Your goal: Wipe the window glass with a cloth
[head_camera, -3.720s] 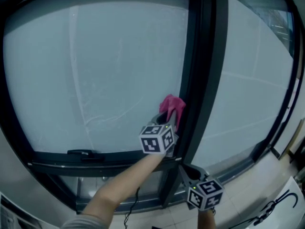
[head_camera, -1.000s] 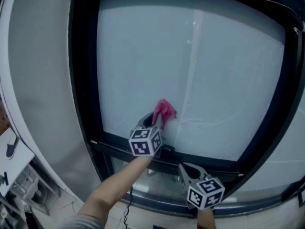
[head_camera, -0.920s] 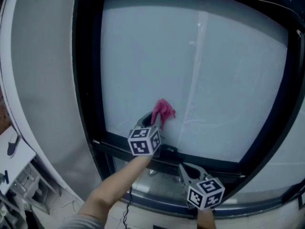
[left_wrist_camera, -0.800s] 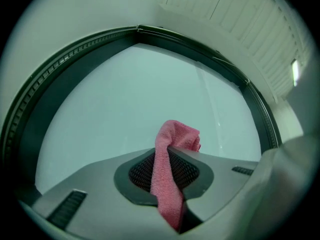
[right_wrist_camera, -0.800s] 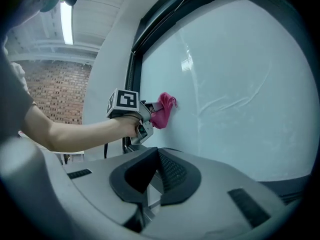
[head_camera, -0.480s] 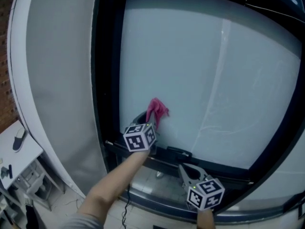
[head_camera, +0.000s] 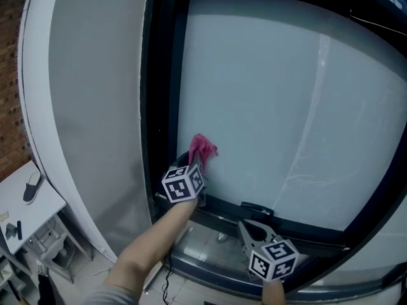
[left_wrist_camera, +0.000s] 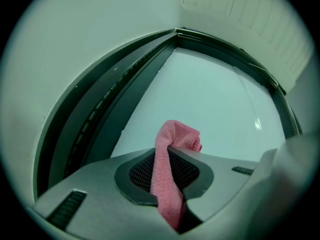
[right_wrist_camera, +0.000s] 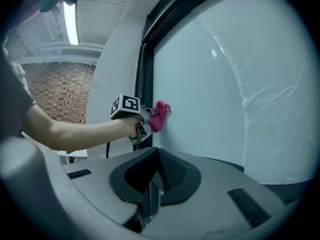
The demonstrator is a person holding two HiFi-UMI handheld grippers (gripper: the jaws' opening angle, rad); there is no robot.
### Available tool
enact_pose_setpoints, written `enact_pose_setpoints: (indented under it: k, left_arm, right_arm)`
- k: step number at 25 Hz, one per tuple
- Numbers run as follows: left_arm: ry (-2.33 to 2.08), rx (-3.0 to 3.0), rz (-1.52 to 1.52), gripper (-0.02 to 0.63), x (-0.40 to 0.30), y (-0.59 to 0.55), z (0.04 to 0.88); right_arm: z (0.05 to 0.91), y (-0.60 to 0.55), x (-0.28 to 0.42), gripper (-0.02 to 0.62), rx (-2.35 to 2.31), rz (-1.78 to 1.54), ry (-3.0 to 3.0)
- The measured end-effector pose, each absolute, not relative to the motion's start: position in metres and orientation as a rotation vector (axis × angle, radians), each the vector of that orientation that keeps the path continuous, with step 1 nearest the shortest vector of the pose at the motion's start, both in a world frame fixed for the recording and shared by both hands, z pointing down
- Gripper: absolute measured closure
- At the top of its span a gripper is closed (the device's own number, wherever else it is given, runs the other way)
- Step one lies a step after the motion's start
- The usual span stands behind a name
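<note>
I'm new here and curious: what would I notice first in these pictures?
The bright pink cloth jumps out first, pinched in the left gripper at the lower left corner of the big pale window glass. Next comes the dark window frame beside it, and the right gripper, shut and empty, lower down near the frame's bottom.

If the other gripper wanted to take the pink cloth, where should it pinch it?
Probably the bunched tuft of the pink cloth poking past the left gripper, whose jaws are shut on the rest. Come from the right: the dark window frame crowds its left.
</note>
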State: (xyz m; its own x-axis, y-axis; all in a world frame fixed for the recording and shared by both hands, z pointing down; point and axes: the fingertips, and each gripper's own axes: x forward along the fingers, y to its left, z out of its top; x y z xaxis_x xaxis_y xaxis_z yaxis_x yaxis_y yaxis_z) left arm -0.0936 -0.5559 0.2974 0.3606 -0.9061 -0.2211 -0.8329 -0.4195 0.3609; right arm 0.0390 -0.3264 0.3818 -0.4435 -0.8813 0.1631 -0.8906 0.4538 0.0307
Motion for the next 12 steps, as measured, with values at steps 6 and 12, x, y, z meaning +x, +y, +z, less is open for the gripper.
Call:
enact_pose_setpoints:
  k: [6,12]
  left_arm:
    - [-1.658,2.383,-0.591,0.541,-0.119,-0.561,0.305]
    - [-1.802,2.347,-0.598,0.541,-0.131,-0.553,0.313]
  right_arm:
    - [0.384,-0.335,0.025,0.592,1.567,0.094,-2.548]
    - [0.385,-0.340,0.015,0.592,1.559,0.101,-2.555]
